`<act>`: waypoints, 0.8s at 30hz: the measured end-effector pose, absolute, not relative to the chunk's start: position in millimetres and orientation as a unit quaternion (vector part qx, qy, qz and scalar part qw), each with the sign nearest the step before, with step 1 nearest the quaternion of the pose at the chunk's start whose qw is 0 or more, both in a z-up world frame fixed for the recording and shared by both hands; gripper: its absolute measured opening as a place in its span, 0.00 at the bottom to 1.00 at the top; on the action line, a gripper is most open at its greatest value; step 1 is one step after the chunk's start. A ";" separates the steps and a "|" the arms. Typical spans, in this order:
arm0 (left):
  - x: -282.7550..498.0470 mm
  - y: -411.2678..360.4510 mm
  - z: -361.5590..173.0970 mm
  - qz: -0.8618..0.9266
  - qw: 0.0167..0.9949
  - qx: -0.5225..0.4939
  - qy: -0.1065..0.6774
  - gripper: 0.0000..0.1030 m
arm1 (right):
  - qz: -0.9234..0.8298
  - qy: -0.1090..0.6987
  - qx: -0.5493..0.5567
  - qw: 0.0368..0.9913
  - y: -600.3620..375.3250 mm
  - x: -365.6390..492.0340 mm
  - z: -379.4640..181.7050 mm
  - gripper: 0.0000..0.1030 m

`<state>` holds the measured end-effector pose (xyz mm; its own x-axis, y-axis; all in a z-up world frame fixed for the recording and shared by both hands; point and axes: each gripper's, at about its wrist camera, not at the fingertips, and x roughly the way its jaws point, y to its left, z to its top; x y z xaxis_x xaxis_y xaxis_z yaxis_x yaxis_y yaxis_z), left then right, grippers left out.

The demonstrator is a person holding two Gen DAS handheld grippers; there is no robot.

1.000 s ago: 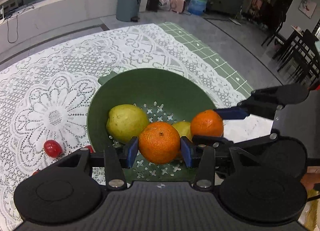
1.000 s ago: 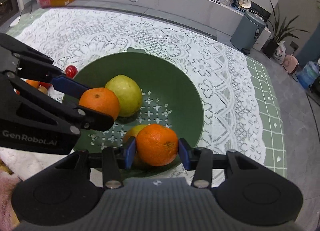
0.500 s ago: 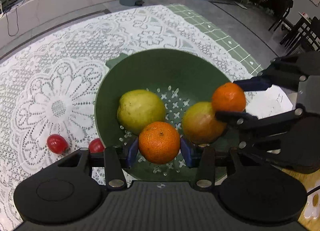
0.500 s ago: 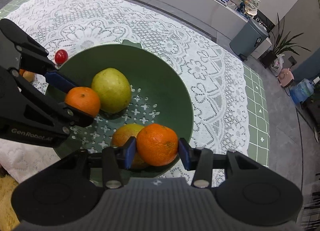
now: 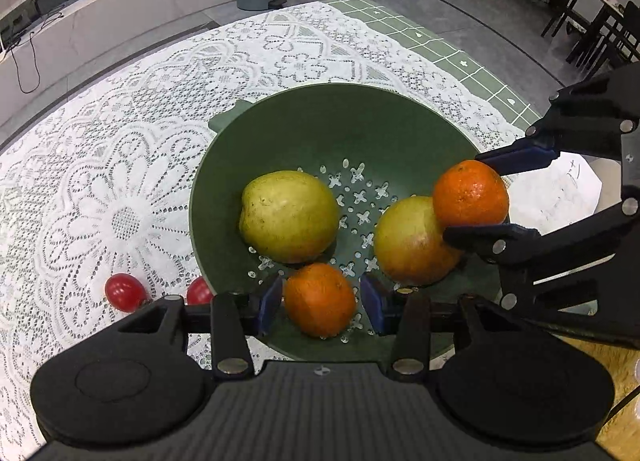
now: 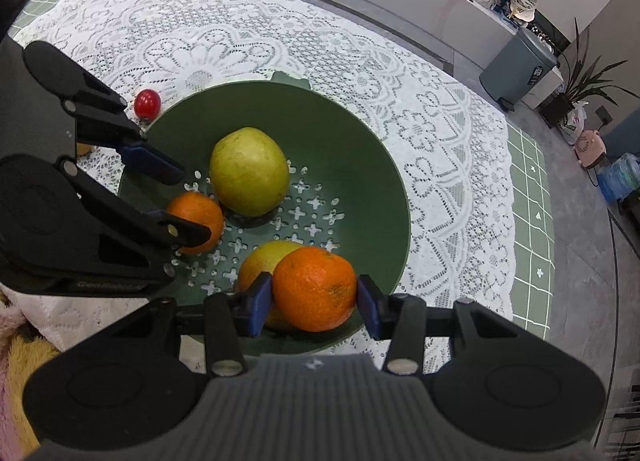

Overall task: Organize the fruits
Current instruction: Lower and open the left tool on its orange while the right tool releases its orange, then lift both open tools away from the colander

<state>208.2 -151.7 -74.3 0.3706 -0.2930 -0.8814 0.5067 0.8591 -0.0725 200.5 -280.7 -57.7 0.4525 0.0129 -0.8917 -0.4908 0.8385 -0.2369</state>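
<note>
Left claw (image 5: 320, 303): jaws stand slightly wider than the orange between them, with narrow gaps at both blue pads; it has no hold on the fruit.
Left orange (image 5: 319, 300): sits on the perforated floor of the green bowl, at its near side, just below the pear.
Right claw (image 6: 314, 299): blue pads press both sides of a second orange; it is gripped and held above the bowl's near edge.
Right orange (image 6: 314, 288): clamped in the right claw, over the yellow-red fruit; whether the two touch is hard to tell from either view.
Green bowl (image 5: 312, 121): colander-style, with cross-shaped holes in the floor, standing on the lace cloth.
Pear (image 5: 289, 216): yellow-green, on the bowl floor towards its left side in the left wrist view.
Yellow-red fruit (image 5: 408, 241): lies in the bowl beneath the right claw; probably an apple or another pear.
Cherry tomatoes (image 5: 125, 292): two red ones on the lace just outside the bowl's left rim.
Counter (image 5: 100, 165): covered by a white lace cloth over a green grid mat.
</note>
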 end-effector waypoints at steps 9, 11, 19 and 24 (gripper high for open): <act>202.0 -150.0 -66.7 -0.244 0.825 0.103 0.499 0.54 | 0.149 0.507 -0.231 0.817 -283.1 200.3 -56.9 0.43; 200.0 -147.6 -61.7 -0.245 0.828 0.100 0.494 0.55 | 0.147 0.508 -0.227 0.818 -284.6 200.0 -56.9 0.43; 194.6 -131.5 -42.3 -0.230 0.845 0.068 0.477 0.56 | 0.124 0.501 -0.216 0.829 -288.0 204.4 -60.6 0.43; 190.3 -119.0 -33.2 -0.213 0.855 0.057 0.470 0.56 | 0.105 0.497 -0.206 0.836 -290.8 213.5 -63.0 0.44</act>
<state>190.3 -119.0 -33.2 0.4669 -0.3115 -0.8276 0.4181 0.9024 -0.1038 213.5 -290.8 -63.0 0.4829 -0.0293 -0.8752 -0.3808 0.8930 -0.2400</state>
